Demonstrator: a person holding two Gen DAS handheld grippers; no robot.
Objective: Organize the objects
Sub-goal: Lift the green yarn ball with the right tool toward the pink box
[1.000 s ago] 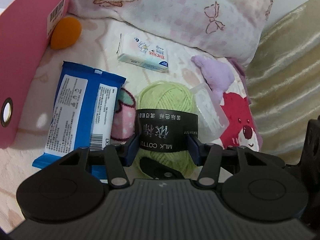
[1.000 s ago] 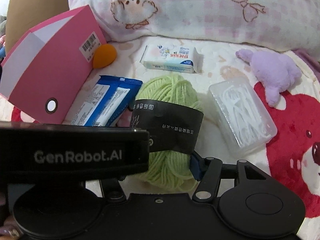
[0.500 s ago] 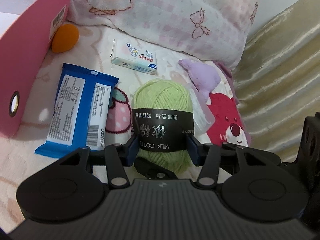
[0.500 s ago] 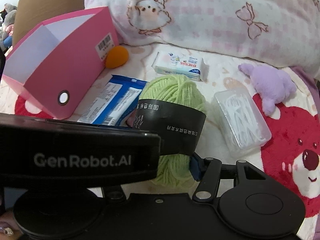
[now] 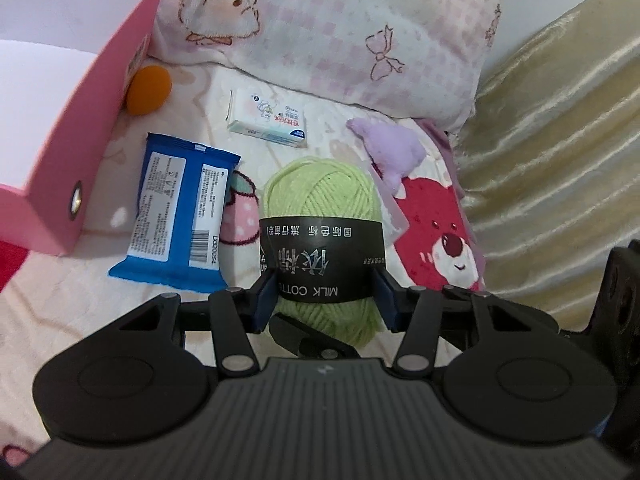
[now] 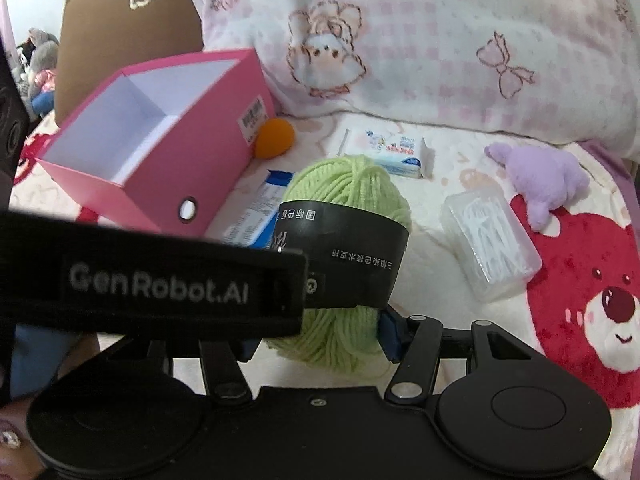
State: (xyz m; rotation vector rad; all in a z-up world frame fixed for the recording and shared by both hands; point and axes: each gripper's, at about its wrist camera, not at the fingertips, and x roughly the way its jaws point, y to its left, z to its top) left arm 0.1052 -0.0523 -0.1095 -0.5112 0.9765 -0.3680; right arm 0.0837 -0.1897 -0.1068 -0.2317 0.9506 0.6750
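A light green ball of yarn point(image 5: 320, 196) with a black paper band hangs above the bed blanket. My left gripper point(image 5: 325, 300) is shut on it, its blue pads pressed against the band on both sides. In the right wrist view the same yarn point(image 6: 348, 188) sits between the fingers of my right gripper point(image 6: 320, 340), whose right pad touches the lower strands. The left pad is mostly hidden behind the left gripper's black body point(image 6: 184, 280). An open pink box point(image 6: 180, 160) with a white inside stands to the left.
On the blanket lie a blue packet point(image 5: 176, 208), an orange ball point(image 5: 148, 90), a tissue pack point(image 5: 268, 120), a purple plush point(image 6: 548, 176) and a clear box of floss picks point(image 6: 490, 232). A pink pillow point(image 5: 340, 28) backs them. Gold fabric point(image 5: 560, 140) rises on the right.
Both grippers have risen together with the yarn between them. The blanket and its objects look smaller and farther, and the pink box's white inside has come into view.
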